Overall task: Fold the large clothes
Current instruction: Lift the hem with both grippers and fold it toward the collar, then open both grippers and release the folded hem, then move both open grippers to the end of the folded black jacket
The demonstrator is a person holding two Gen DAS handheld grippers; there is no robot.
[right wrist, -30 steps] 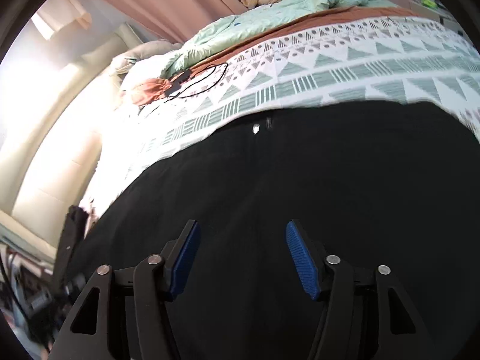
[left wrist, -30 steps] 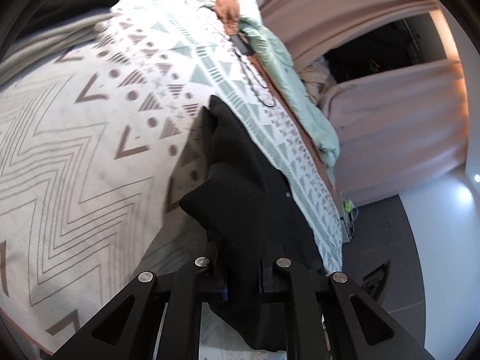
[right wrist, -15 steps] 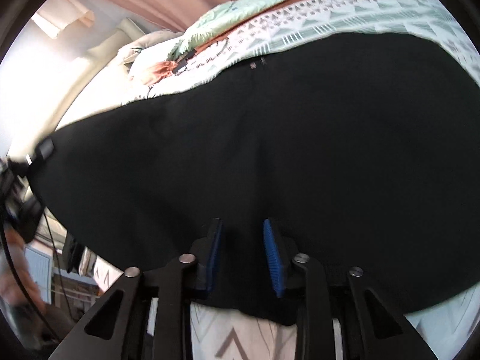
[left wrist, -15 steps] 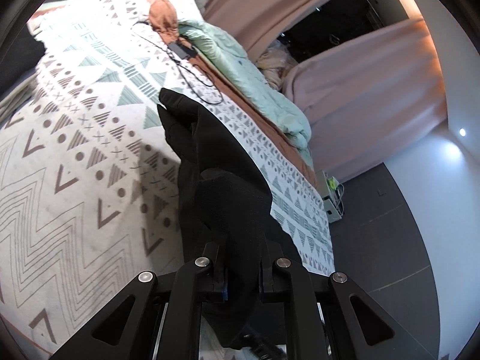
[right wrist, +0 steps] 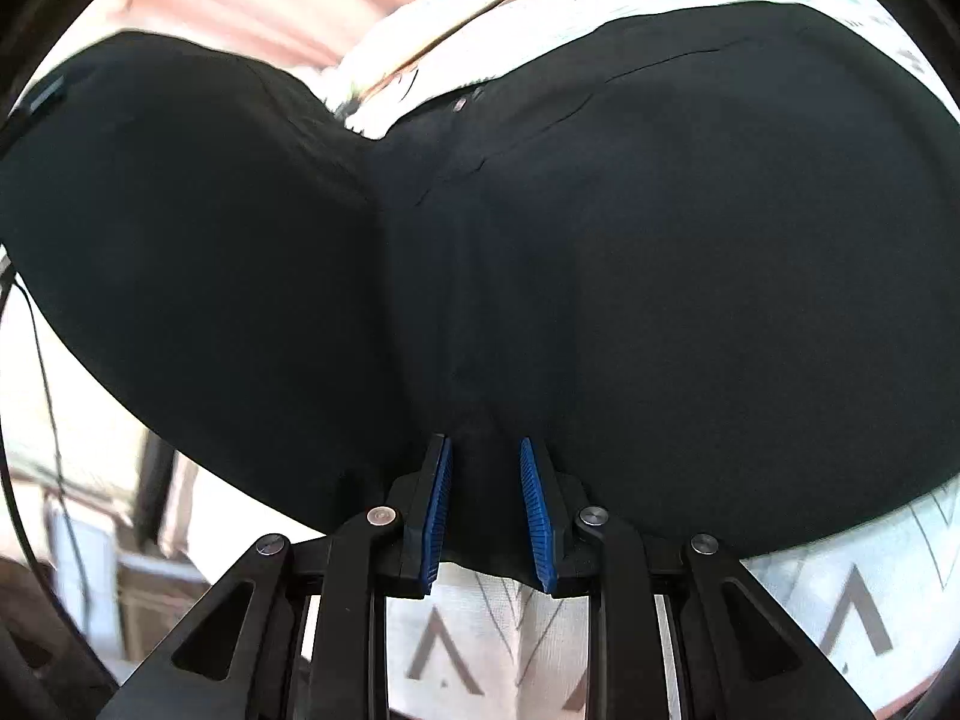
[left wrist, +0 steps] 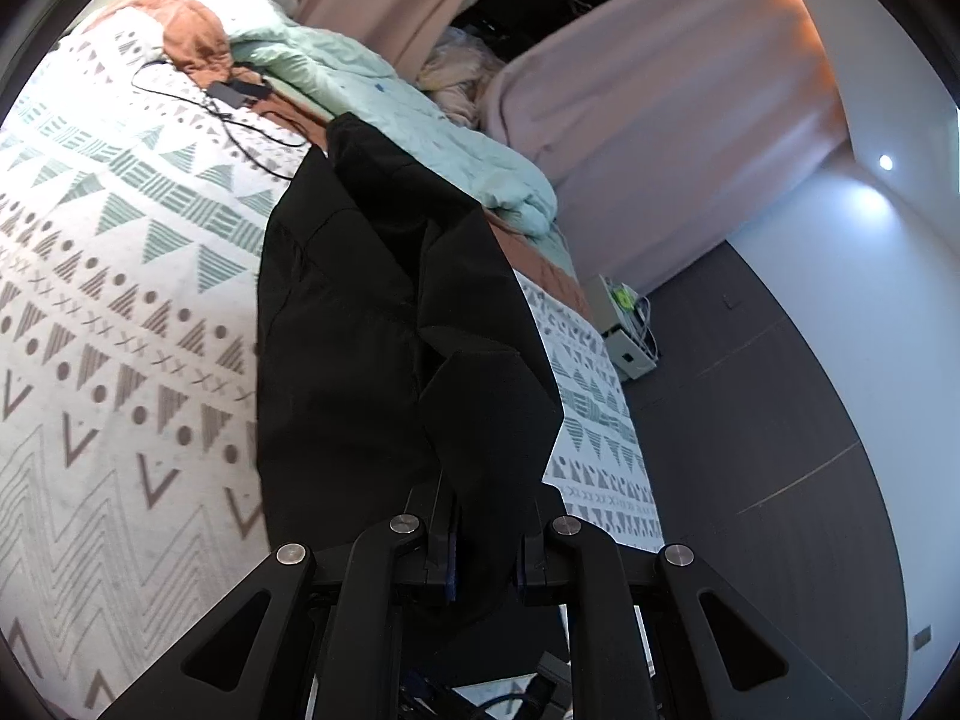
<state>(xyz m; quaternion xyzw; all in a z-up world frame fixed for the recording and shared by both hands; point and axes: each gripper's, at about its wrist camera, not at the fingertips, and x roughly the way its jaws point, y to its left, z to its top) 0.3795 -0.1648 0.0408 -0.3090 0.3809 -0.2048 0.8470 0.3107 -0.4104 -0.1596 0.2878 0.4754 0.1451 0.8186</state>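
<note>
Your left tool (left wrist: 483,546) is clamped on a bunched fold of the black garment (left wrist: 372,324), which hangs from it and trails across the patterned bed cover (left wrist: 120,300) toward the mint quilt (left wrist: 420,138) at the bed's far edge. Your right tool (right wrist: 485,507) grips the same garment's near hem, its blue pads (right wrist: 435,516) pressing the cloth.

The black garment (left wrist: 360,324) is plain dark cloth, part lifted and part lying along the patterned bed (left wrist: 120,312). One end rises in loose folds, bunched and draped. A seam and small fastener (right wrist: 461,103) show near its middle.
</note>
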